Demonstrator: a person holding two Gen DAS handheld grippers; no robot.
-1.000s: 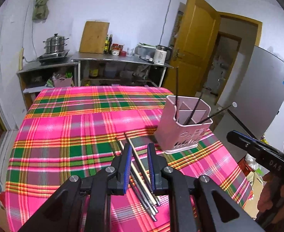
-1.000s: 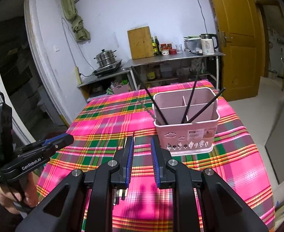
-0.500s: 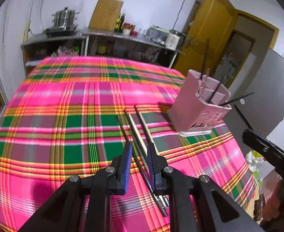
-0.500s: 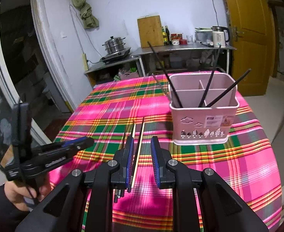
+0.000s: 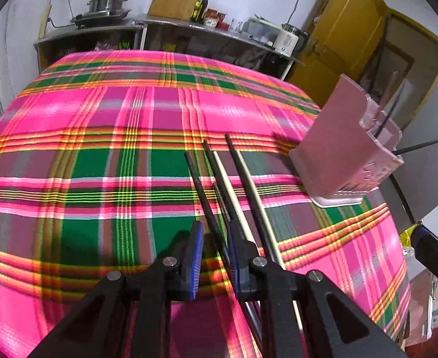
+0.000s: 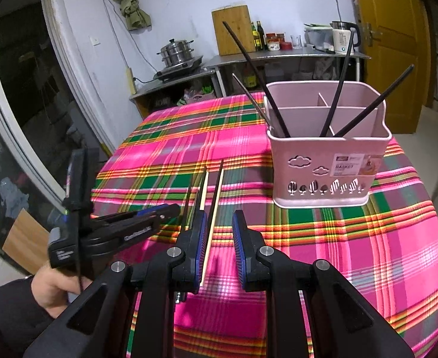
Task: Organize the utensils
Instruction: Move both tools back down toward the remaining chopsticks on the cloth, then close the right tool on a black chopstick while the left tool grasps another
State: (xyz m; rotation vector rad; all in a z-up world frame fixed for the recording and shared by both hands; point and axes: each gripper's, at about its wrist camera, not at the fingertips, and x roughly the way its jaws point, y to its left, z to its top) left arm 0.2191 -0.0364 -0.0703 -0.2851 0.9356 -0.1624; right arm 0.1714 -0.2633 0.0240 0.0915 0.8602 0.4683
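Several chopsticks (image 5: 233, 191) lie on the plaid tablecloth (image 5: 99, 155), the pink basket (image 5: 341, 152) at two o'clock. The left gripper (image 5: 214, 256), jaws spread, straddles one; crowded neighbours risk a double pick. The right gripper (image 6: 217, 250) hangs open.

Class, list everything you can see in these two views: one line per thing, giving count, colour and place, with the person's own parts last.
Loose chopsticks: several, dark and pale, on the cloth beside the basket.
Basket: one, pink, divided, upright on the cloth.
Chopsticks in basket: about five, dark, leaning.
Tablecloth: one, pink-green plaid, covers table.
Steamer pot: one, steel, back shelf.
Cutting board: one, wooden, against wall.
Kettle: one, white, back counter.
Door: one, yellow, right.
Left gripper: black, blue pads, open over the loose chopsticks.
Right gripper: same, open.
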